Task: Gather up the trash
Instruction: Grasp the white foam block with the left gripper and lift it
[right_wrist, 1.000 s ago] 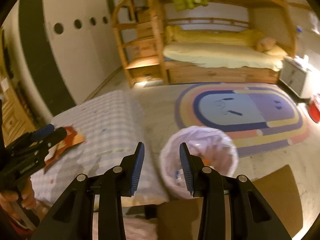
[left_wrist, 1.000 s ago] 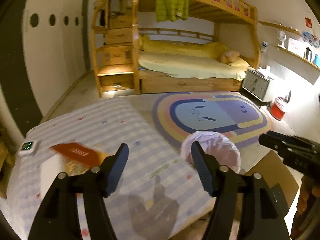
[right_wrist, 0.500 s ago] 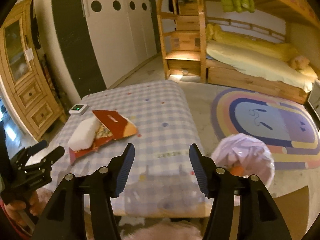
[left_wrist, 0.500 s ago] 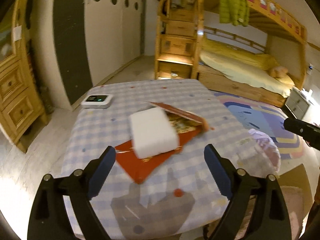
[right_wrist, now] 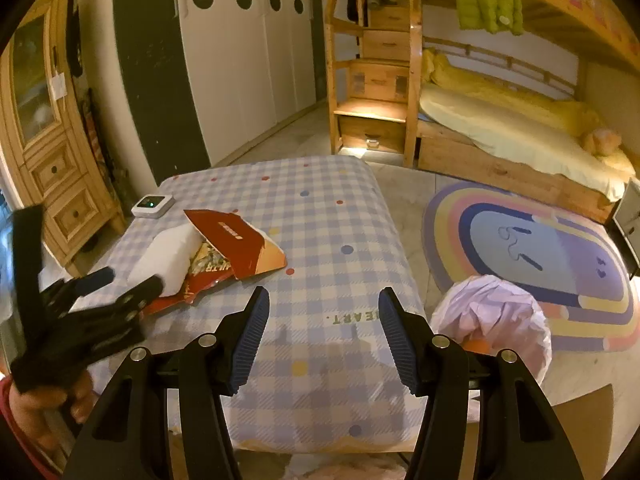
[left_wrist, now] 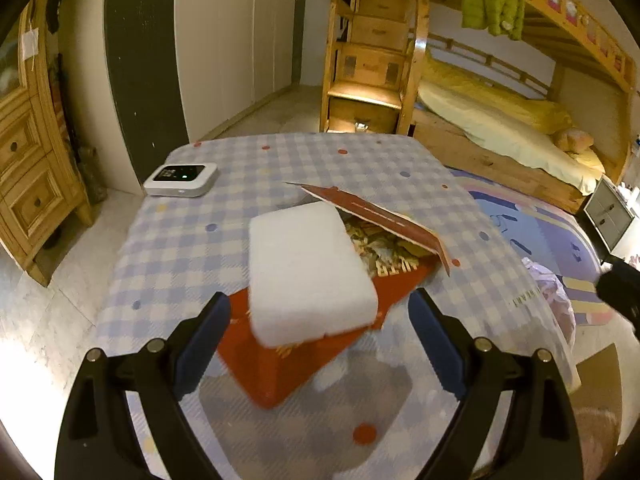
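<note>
**Tongs wide over the foam and red packet**

Left wrist: my left gripper (left_wrist: 318,326) gaped empty around the white foam block (left_wrist: 306,270), its long axis running away from me, atop the red packet (left_wrist: 288,364); print half hidden.

Right wrist: my right gripper (right_wrist: 323,322) stood apart, empty, over the checked tablecloth (right_wrist: 320,224) reading "HEART"; beside it the lilac-lined bin (right_wrist: 496,320).

White foam block (left_wrist: 308,276) atop torn red snack wrapper (left_wrist: 288,364), lined bin (right_wrist: 496,320) beside table
</note>
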The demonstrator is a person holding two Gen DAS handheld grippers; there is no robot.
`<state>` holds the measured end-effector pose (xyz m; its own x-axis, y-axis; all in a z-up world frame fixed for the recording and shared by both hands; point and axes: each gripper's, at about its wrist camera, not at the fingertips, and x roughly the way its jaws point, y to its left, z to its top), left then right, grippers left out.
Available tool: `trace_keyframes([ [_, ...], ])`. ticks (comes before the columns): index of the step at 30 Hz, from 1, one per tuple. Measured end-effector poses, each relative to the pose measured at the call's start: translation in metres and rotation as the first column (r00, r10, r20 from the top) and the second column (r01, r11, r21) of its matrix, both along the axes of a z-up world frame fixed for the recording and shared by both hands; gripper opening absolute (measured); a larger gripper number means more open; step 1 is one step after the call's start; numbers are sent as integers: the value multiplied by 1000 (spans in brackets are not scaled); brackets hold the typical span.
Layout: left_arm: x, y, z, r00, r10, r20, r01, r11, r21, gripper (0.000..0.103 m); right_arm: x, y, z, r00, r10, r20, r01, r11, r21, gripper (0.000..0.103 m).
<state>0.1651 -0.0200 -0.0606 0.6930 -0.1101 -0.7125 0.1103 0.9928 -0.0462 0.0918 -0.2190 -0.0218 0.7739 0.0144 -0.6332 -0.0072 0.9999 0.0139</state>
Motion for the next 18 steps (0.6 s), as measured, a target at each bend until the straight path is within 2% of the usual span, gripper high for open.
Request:
trace_keyframes([
  [2,9,-6,-4,1000,0,-20,1,1000,29,82,-1,-1,-1,1000,1,-6,-1,1000,3,58],
  [6,19,-11,-12,998,10,-59,-6,997,75,66,-1,-2,0,1000,5,-15,-5,1000,1,58],
  [12,-7,9,8,1000,-29,-1,29,1000,11,62,2,4,3,999,41,-24,-41,999,-13,58],
  [18,-27,52,22,998,21,57,-16,997,-81,62,19,25,-1,994,96,-54,-97,995,-18,58],
])
